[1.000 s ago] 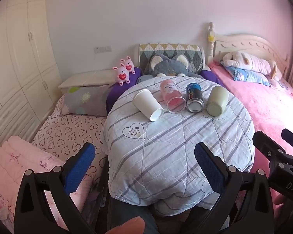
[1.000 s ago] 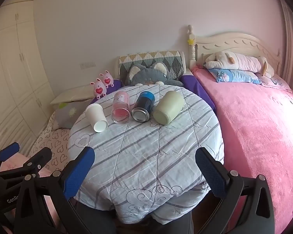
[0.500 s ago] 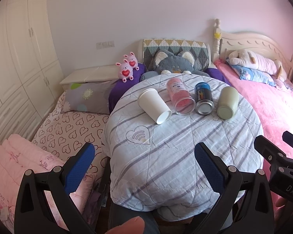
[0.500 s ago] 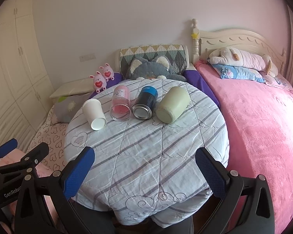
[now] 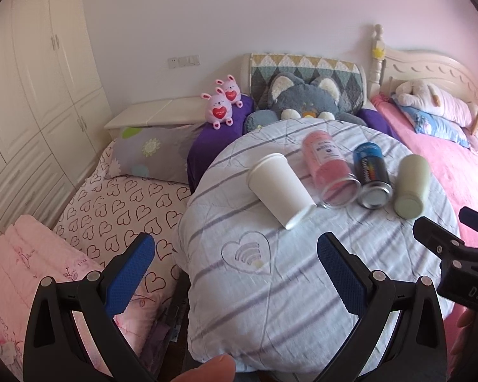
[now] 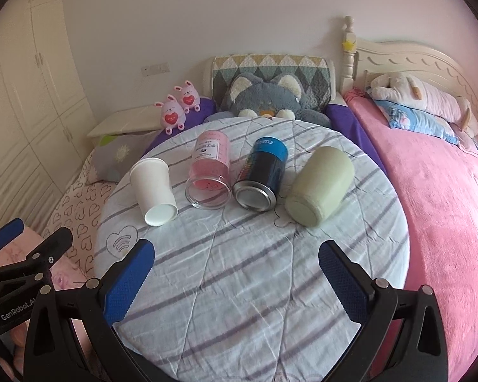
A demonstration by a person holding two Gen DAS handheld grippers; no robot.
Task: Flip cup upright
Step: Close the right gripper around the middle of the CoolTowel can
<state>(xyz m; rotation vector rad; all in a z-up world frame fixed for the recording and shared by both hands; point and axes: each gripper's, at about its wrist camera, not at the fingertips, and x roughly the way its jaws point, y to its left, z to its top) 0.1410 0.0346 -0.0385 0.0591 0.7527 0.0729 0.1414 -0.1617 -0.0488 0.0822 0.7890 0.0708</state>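
Several cups lie on their sides in a row on a round table with a striped cloth point(image 6: 245, 273): a white paper cup point(image 6: 153, 189) point(image 5: 280, 187), a clear pink cup point(image 6: 208, 168) point(image 5: 329, 172), a dark blue can-shaped cup point(image 6: 263, 175) point(image 5: 371, 175) and a pale green cup point(image 6: 320, 186) point(image 5: 411, 184). Their bases point toward me. My left gripper point(image 5: 235, 273) is open and empty, over the table's near left edge. My right gripper point(image 6: 235, 277) is open and empty, short of the cups.
A pink bed point(image 6: 439, 197) runs along the right. A grey cat plush point(image 6: 267, 98) and two pink bunny toys point(image 6: 178, 108) sit behind the table. Heart-print bedding point(image 5: 111, 210) and a wardrobe point(image 5: 32, 95) are at left.
Both grippers have moved forward toward the table and the cups look larger. The cups have not moved. Both grippers stay open.
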